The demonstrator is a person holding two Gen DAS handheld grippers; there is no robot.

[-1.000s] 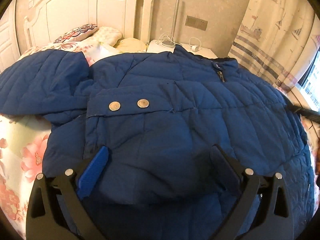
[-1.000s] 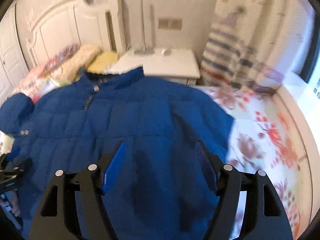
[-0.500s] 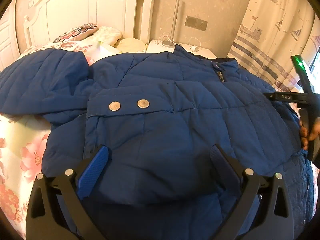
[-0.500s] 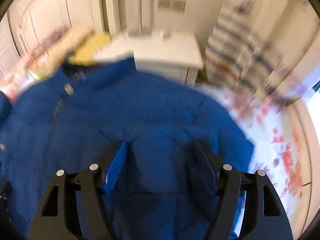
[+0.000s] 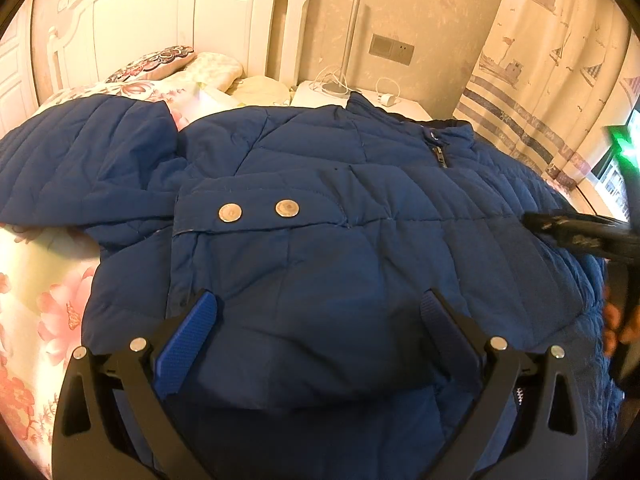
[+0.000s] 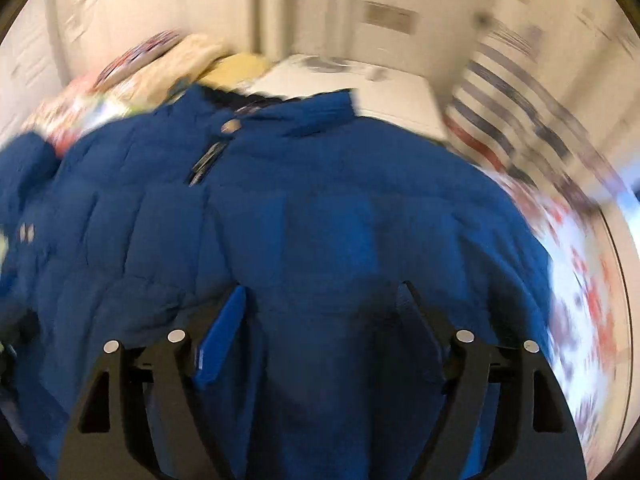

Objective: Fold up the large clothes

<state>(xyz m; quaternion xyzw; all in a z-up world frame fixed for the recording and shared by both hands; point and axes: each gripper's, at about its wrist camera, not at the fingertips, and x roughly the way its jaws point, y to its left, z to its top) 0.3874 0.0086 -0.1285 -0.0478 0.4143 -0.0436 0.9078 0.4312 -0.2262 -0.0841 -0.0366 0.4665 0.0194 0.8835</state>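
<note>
Blue padded jacket (image 5: 340, 248) laid flat on floral bedspread (image 5: 44, 280) | left gripper (image 5: 316, 320) held spread above it, nothing pinched | right gripper (image 6: 320, 312) jaws being opened, nothing gripped.

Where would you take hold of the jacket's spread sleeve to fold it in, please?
Grip the sleeve near its outer end, at the far left of the left wrist view, coming in from the open bed side. It lies flat, stretched away from the jacket body, so its free edge looks reachable there. The left gripper looks better placed.
</note>
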